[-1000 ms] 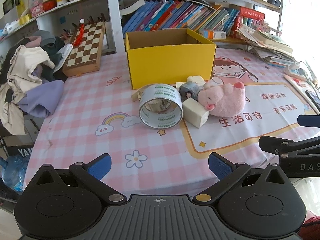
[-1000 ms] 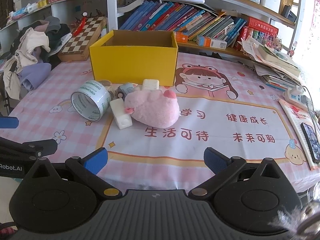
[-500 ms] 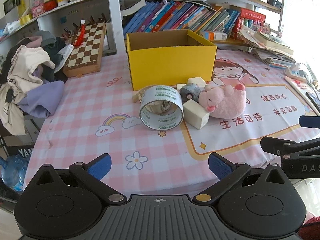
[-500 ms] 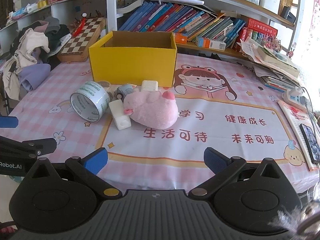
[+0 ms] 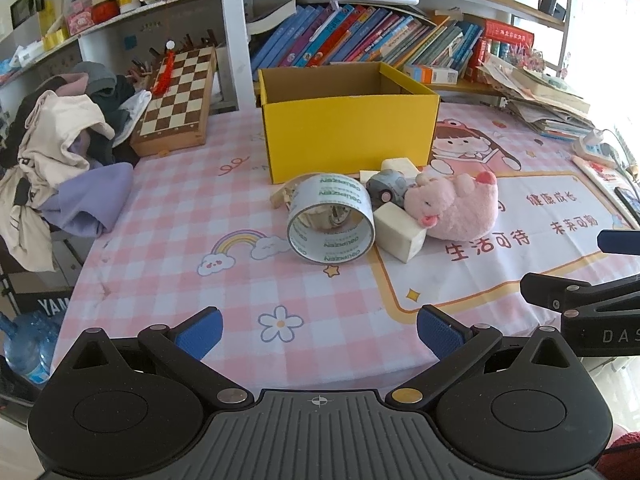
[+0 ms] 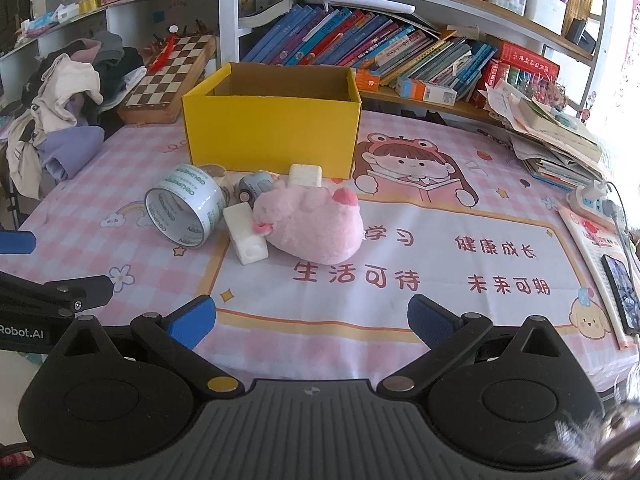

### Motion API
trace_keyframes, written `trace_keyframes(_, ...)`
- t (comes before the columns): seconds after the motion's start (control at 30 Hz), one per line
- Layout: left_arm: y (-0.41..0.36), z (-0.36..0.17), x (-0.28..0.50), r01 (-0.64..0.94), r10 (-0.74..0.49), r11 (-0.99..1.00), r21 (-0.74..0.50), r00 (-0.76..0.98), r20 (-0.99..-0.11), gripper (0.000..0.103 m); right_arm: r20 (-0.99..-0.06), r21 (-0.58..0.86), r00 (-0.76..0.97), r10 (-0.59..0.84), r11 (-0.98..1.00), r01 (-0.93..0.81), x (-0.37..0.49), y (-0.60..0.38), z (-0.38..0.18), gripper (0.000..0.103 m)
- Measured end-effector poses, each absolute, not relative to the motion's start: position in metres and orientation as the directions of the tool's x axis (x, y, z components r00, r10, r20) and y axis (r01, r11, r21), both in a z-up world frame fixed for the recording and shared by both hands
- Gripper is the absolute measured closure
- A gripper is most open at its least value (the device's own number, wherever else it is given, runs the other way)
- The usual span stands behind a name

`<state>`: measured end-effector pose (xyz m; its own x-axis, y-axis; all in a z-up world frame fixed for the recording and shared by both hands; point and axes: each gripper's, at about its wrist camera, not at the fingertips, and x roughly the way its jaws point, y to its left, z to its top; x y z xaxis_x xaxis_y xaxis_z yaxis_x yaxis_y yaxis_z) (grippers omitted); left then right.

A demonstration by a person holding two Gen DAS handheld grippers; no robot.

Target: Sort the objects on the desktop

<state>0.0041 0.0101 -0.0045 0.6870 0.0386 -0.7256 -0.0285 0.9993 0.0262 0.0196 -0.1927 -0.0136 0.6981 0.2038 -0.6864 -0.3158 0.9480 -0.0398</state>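
on the tape roll (image 5: 331,218) green "deli" print is blurry; left gripper (image 5: 318,330) and right gripper (image 6: 311,318) gape empty.

Ahead of the left gripper's fingers (image 5: 199,332), a tape roll (image 5: 330,217) lies on its side on the tabletop (image 5: 168,240). Touching its right are a block (image 5: 398,231) and a plush pig (image 5: 456,206). A toy car (image 5: 386,189) sits behind the block. Farther back stands an open box (image 5: 348,136), with a chessboard (image 5: 176,96) to its left.

Bright daylight, right-side glare, fisheye-warped edges.
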Motion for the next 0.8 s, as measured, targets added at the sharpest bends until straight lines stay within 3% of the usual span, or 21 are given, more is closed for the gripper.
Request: trace_keyframes(0.8,0.018,-0.010,0.030,-0.025,-0.009,0.999,-0.036,0.684,-0.729,0.000,-0.698,-0.054,0.687,0.201,0.942,-0.331,0.048,-0.186,-0.015,0.000)
